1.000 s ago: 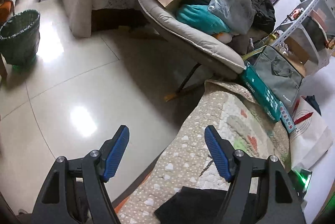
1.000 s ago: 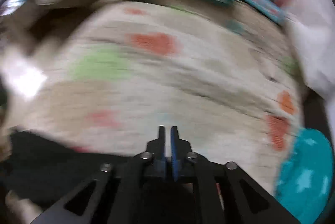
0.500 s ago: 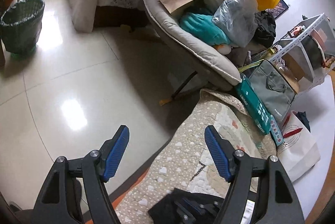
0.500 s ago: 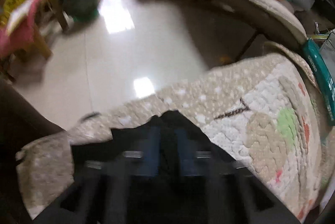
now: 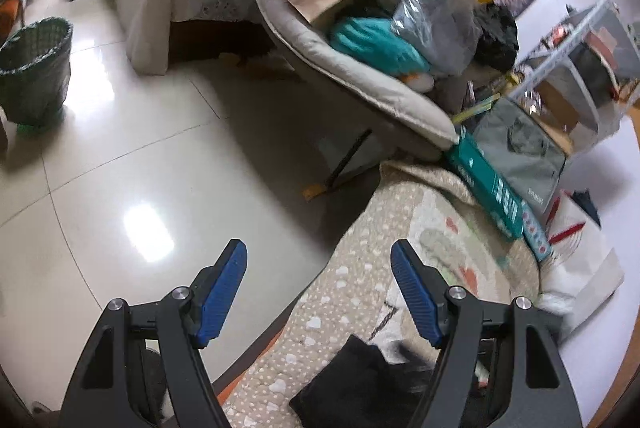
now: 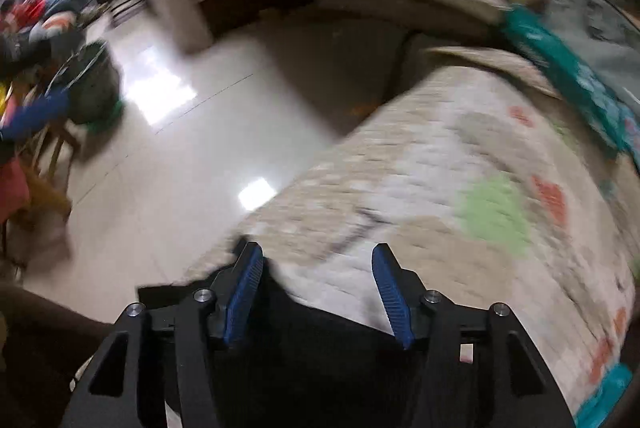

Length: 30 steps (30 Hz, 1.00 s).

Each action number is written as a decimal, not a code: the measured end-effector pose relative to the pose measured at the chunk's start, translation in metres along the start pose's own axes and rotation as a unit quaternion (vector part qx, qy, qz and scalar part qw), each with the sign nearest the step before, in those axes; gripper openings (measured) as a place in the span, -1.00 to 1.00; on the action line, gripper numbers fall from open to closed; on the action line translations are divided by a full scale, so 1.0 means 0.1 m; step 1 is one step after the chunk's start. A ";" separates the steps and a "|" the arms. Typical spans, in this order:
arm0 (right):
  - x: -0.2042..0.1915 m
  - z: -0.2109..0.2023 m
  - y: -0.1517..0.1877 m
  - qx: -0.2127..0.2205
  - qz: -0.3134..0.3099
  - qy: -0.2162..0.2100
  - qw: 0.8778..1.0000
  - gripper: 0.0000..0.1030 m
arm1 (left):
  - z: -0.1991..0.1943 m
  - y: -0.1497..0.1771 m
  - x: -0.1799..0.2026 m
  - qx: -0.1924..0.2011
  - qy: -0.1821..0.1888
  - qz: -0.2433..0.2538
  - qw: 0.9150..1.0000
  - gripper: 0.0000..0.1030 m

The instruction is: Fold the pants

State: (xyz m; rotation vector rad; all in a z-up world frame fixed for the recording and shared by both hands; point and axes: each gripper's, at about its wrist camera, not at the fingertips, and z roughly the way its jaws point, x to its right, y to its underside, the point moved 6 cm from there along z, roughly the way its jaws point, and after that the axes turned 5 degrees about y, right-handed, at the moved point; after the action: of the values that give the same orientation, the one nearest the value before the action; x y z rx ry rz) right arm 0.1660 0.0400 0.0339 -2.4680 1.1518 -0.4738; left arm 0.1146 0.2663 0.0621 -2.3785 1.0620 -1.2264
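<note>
While gripping nothing on either side, looks like a pause between folds rather than a fold under way. Shows the left gripper [image 5: 316, 248] with tongs spread wide and empty, raised over the side edge of the quilt [image 5: 360, 292], half over the tiled floor [image 5: 160, 167]. Shows the right gripper [image 6: 316, 250] likewise spread apart and empty, though smeared by blur.

Finds the pants [image 5: 352, 380], black, low in both views. In the left wrist view, lying on the quilt just under the gripper's right-hand finger, with one squared corner poking out flat. In the right wrist view, spreading dark beneath the tongs at the quilt's near edge. Cannot tell how many folds are in, being mostly hidden by the tool bodies. Judging by that squared corner, probably at least partly folded already.

Suggests the quilt as the chosen work surface: soft, broad and level, kinder to cloth than the hard floor. Holds both tools raised and open, likely to free the cloth and line up a fresh grab on an edge. Leaves the loaded chair [image 5: 360, 79], the teal box [image 5: 484, 187] and the green basket [image 5: 36, 67] well apart from the work, so little snagging worry there.

Calls next for coming down on a pants edge and pinching only that cloth, not the quilt beneath.
</note>
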 end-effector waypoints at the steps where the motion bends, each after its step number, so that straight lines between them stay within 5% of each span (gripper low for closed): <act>1: 0.18 -0.13 0.09 0.003 0.020 0.002 1.000 0.19 | 0.03 0.03 0.02 -0.007 0.000 0.006 1.000 0.43; 6: 1.37 -0.91 0.92 0.016 0.165 0.023 0.986 0.19 | 0.12 0.22 0.23 -0.032 0.005 0.049 0.998 0.43; 9: 2.08 -1.38 1.68 0.013 0.278 0.040 0.960 0.19 | 0.14 0.32 0.32 -0.042 0.011 0.063 0.997 0.43; 11: 2.42 -1.57 2.23 0.001 0.364 0.041 0.931 0.19 | 0.16 0.38 0.37 -0.047 0.011 0.069 0.996 0.43; 18: 2.61 -1.44 3.22 -0.058 0.489 0.071 0.867 0.19 | 0.25 0.59 0.41 -0.065 -0.011 0.102 0.993 0.43; 25: 2.53 -1.04 3.27 -0.116 0.409 0.122 0.897 0.01 | 0.33 0.62 0.32 -0.081 -0.015 0.093 0.992 0.43; 30: 2.46 -0.74 3.46 -0.177 0.394 0.146 0.890 -0.07 | 0.36 0.64 0.33 -0.090 -0.007 0.085 0.992 0.43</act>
State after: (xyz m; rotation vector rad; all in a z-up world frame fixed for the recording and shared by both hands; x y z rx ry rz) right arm 0.0556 -0.3719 -0.0278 -1.9493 2.3831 -0.4066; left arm 0.1241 0.1950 0.0263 -2.3621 1.3911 -1.0945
